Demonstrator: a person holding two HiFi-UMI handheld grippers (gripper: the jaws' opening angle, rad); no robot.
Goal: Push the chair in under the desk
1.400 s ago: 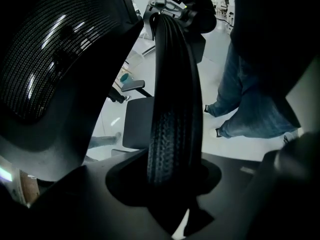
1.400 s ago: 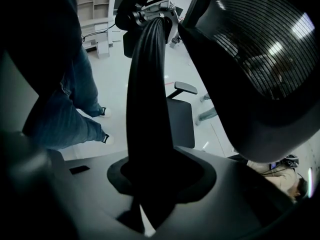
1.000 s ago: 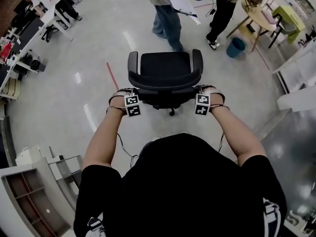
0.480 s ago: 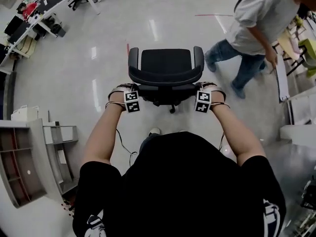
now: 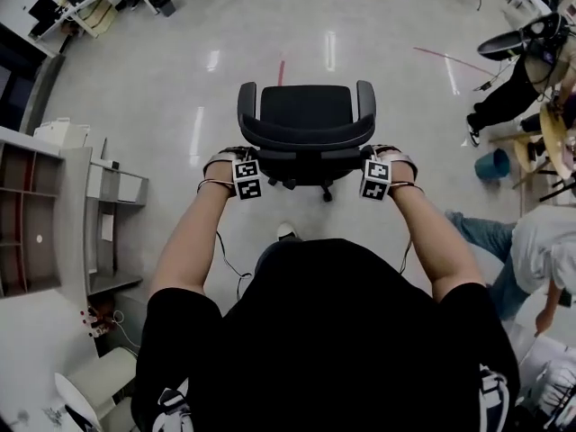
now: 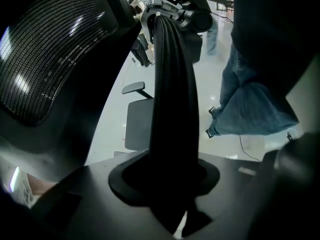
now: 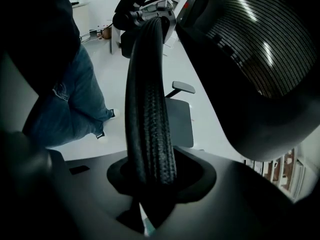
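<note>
Chair (image 5: 304, 115) stands on open floor (image 5: 180, 79), well short of any bench. The scene has swung round since a second ago, and a shelf unit (image 5: 54, 214) now sits close at left. Left gripper (image 5: 241, 162) is closing on the backrest rim (image 5: 306, 142), which runs between its jaws; right gripper (image 5: 371, 160) stays clamped narrow on the rim's other end.

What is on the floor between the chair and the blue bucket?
Nothing. The head view shows only bare, glossy floor between the chair and the blue bucket.
</note>
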